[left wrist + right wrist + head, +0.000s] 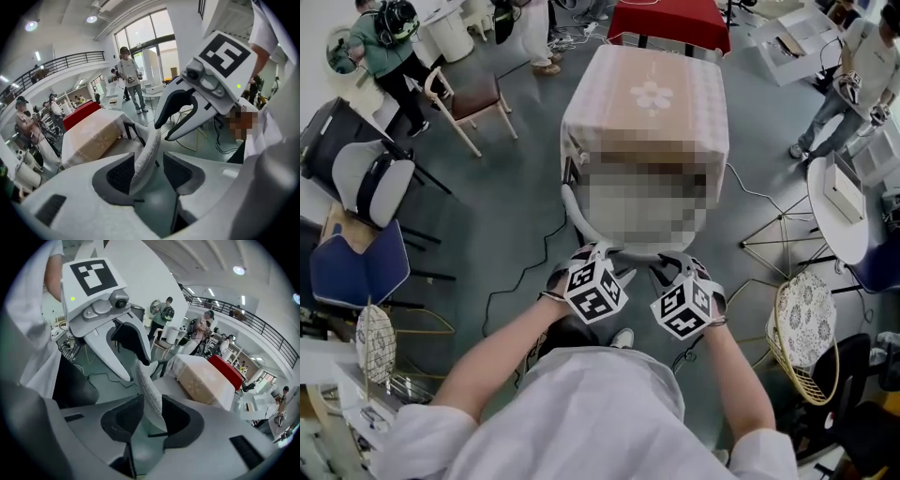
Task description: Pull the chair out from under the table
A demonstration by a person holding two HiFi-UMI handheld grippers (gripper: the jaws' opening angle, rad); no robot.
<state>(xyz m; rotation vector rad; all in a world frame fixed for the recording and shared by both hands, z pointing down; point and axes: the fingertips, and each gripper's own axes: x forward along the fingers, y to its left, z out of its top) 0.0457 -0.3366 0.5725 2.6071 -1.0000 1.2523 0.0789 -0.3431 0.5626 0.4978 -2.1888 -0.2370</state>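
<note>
A square table (647, 94) under a beige patterned cloth stands ahead of me. A grey chair is tucked against its near side; a mosaic patch hides the seat. Only the chair's curved fabric backrest (574, 202) shows. My left gripper (600, 253) and right gripper (670, 264) sit side by side at the backrest's top edge. In the left gripper view, the backrest (147, 150) stands between the jaws of the left gripper (147, 173), against one pad, with a gap to the other. In the right gripper view, the backrest (150, 390) runs between the parted pads of the right gripper (152, 420).
A wooden chair with a brown seat (473, 98) stands to the far left, and a red-covered table (670, 23) behind. A wire chair with a patterned cushion (802, 328) and a round white table (834, 211) are on the right. A black cable (520, 281) trails on the floor. People stand around.
</note>
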